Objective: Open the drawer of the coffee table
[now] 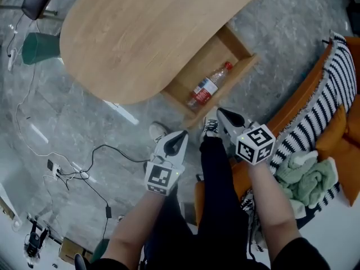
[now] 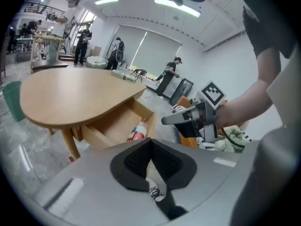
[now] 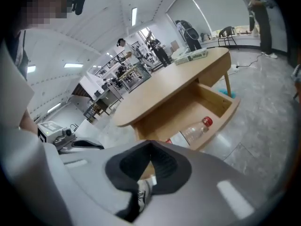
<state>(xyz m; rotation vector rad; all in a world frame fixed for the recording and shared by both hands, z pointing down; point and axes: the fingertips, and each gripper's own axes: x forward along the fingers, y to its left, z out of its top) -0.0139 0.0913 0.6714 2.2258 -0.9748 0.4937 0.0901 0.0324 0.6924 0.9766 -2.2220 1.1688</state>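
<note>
1. Drawer (image 1: pixel 218 54) of the oval wooden coffee table (image 1: pixel 140 32) stands pulled well out from under the top, toward the seated person's feet; by that, the opening looks done.
2. A red-capped plastic bottle (image 1: pixel 207 86) lies on its side on the drawer floor; with the drawer out, it sits in plain sight.
3. Left gripper (image 1: pixel 181 136) has its jaws together on nothing, above the person's knee; right gripper (image 1: pixel 224 116) is likewise closed and empty, beside the orange sofa (image 1: pixel 292 114).
4. Both point down toward the drawer's front but hang clear of it, touching nothing; probably because no pull remains to make.
</note>
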